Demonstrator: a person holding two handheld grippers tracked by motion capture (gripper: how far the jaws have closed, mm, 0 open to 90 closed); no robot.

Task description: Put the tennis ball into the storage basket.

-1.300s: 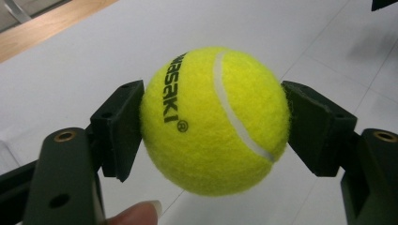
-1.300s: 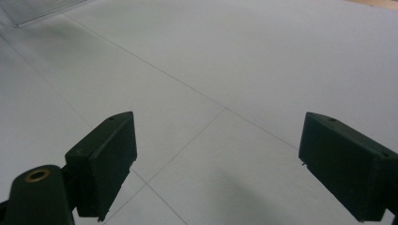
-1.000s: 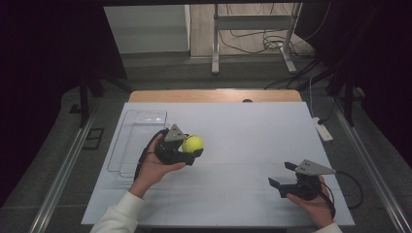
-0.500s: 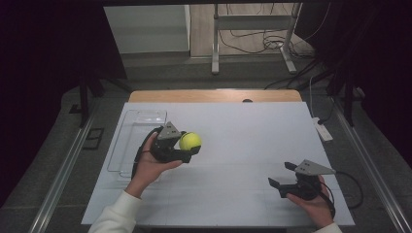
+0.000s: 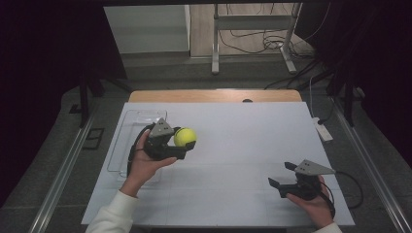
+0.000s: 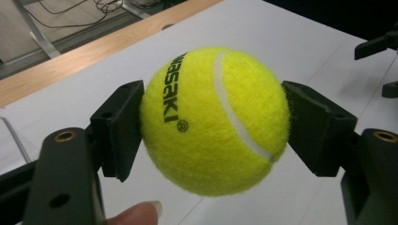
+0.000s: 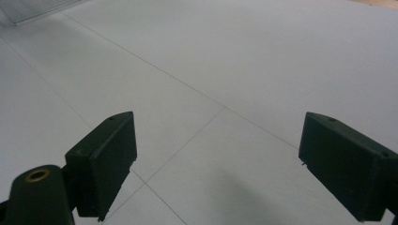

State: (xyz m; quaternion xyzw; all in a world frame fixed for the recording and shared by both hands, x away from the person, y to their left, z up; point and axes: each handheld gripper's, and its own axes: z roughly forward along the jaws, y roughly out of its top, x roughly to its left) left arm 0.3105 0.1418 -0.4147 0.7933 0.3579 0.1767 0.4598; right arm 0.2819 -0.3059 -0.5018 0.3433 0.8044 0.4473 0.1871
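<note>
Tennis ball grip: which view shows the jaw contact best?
The left gripper view. The tennis ball sits close up, with the left gripper shut on it and a black pad pressed to each side. The high view shows the ball small, its contact points hard to read. The right gripper view looks at bare table past its open jaws.

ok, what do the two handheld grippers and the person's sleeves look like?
Both grippers are black. The left gripper and right gripper each carry a grey three-cornered plate on top and trail a black cable. Their jaws end in flat, blocky black pads with brass-coloured pivot pins behind them. The person wears white sleeves.
</note>
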